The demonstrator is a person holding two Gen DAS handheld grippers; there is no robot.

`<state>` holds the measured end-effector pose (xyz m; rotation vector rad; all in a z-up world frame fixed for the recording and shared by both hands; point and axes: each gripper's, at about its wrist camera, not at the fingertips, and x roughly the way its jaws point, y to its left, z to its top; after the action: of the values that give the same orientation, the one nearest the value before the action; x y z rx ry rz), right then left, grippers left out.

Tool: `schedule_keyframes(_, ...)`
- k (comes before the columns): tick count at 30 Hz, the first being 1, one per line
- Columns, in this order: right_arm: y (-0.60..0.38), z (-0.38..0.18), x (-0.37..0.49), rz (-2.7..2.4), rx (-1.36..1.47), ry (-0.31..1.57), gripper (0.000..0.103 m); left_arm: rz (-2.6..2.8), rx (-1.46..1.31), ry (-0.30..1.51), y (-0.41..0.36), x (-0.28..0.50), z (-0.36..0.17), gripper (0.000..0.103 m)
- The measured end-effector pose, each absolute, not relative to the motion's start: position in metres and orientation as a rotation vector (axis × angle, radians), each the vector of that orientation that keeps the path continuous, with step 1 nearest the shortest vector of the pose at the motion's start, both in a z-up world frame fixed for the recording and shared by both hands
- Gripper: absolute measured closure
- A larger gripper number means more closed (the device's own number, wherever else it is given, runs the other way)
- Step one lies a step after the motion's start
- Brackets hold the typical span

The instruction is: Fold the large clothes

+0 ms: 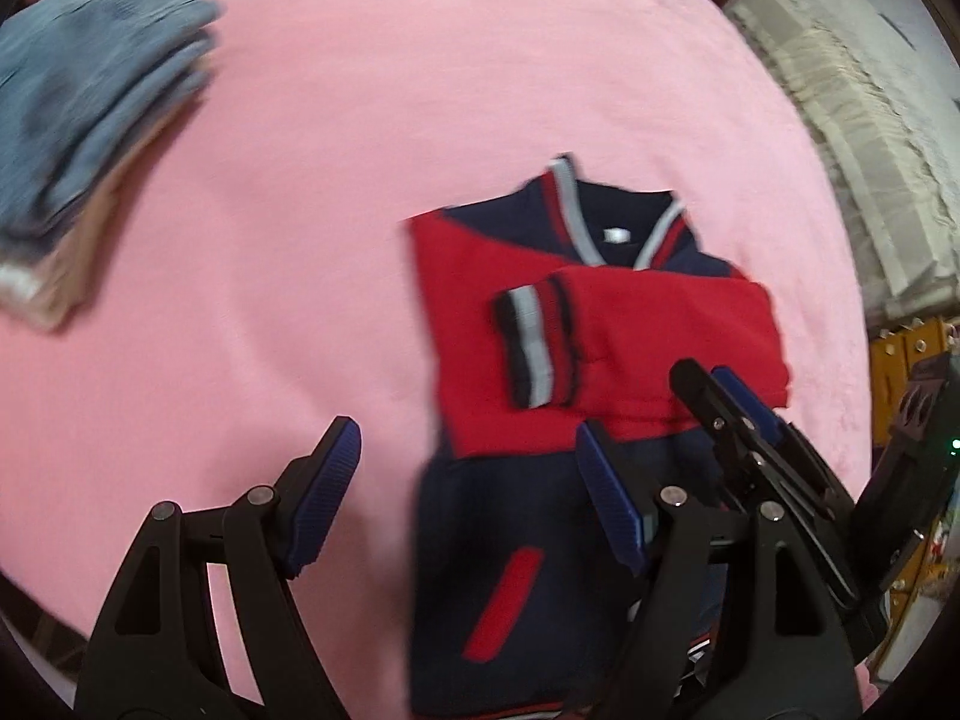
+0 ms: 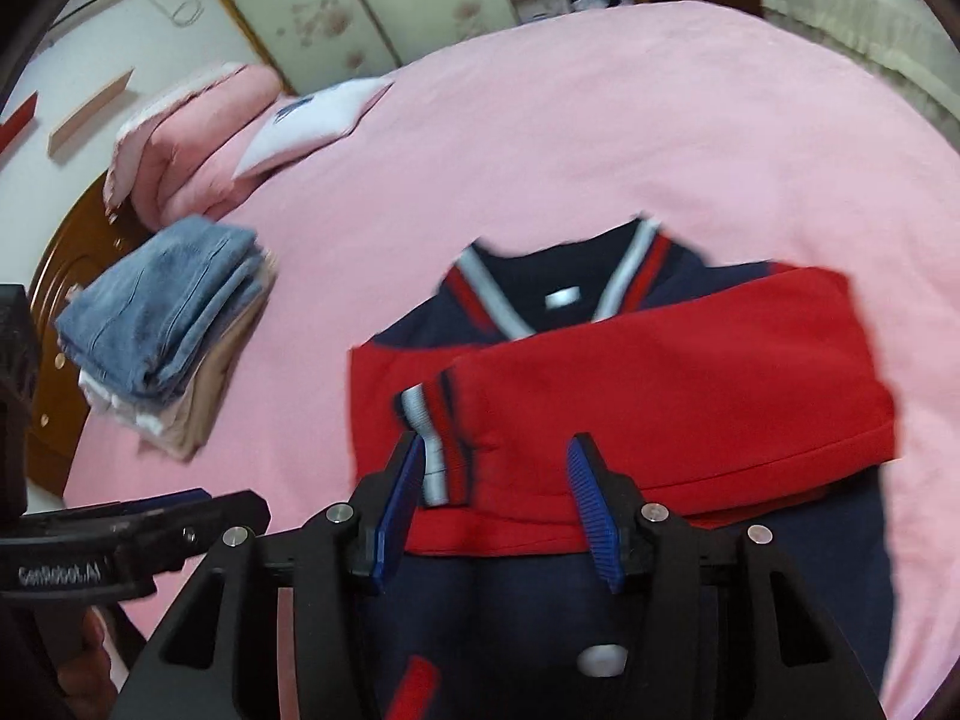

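Left wrist footage shows a red and navy jacket (image 1: 540, 360) laid flat on the pink bedspread (image 1: 360, 150), collar at the far end and hem at the near end, where it runs out of view between the grippers. Both red sleeves have been folded across the chest, the upper one ending in a striped cuff (image 1: 537, 342) near the middle, so that the garment is narrowed to a tidy rectangle. This is judged to be the preparation for a final fold of hem toward collar.

The left gripper (image 1: 468, 498) is seen with its jaws spread wide and nothing between them; one blue pad hangs over bare bedspread to the left of the jacket, the other over its navy body. The right gripper (image 2: 492, 504) is likewise released, its pads apart above the boundary of red sleeve and navy body, with the cuff (image 2: 435, 450) just beyond the left pad. Whether the pads touch the cloth cannot be told through the blur.

A stack of folded clothes (image 2: 162, 330), denim on top, is kept at the far left, well apart from the jacket, presumably so that finished pieces stay out of the working area. A white pillow (image 2: 312, 126) and a folded pink quilt (image 2: 192, 144) lie farther off.
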<state>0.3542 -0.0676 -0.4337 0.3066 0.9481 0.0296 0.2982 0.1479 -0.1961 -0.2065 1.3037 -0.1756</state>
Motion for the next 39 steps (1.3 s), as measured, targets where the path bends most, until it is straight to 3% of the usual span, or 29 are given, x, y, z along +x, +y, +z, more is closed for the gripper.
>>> schedule_keyframes(1, -0.081, -0.43, 0.354, 0.003, 0.314, 0.953, 0.055, -0.2, -0.216, 1.292, 0.137, 0.304, -0.197, 0.031)
schedule_keyframes(3, -0.108, -0.43, 0.35, -0.065, 0.327, 0.962, 0.076, -0.237, -0.23, 1.261, 0.117, 0.313, -0.201, 0.031)
schedule_keyframes(5, -0.133, -0.434, 0.349, -0.135, 0.35, 0.983, 0.082, -0.26, -0.228, 1.249, 0.097, 0.322, -0.21, 0.033)
schedule_keyframes(8, -0.158, -0.448, 0.347, -0.154, 0.429, 1.008, 0.09, -0.178, -0.183, 1.297, 0.075, 0.336, -0.24, 0.057)
schedule_keyframes(12, -0.191, -0.455, 0.334, -0.173, 0.429, 1.01, 0.103, -0.07, -0.214, 1.363, 0.074, 0.345, -0.271, 0.057)
schedule_keyframes(21, -0.254, -0.443, 0.301, -0.415, 0.379, 1.048, 0.103, 0.047, -0.188, 1.353, 0.057, 0.346, -0.266, 0.055)
schedule_keyframes(25, -0.265, -0.411, 0.298, -0.181, 0.481, 0.96, 0.103, 0.066, -0.114, 1.286, 0.037, 0.344, -0.237, 0.055)
schedule_keyframes(28, -0.242, -0.402, 0.317, 0.1, 0.455, 0.993, 0.102, 0.024, -0.085, 1.228, 0.017, 0.344, -0.222, 0.055)
schedule_keyframes(35, -0.211, -0.439, 0.354, 0.206, 0.343, 1.215, 0.101, 0.13, -0.069, 1.315, 0.009, 0.35, -0.259, 0.055)
schedule_keyframes(39, -0.238, -0.433, 0.346, 0.104, 0.467, 1.144, 0.101, 0.138, -0.232, 1.3, 0.043, 0.328, -0.271, 0.048)
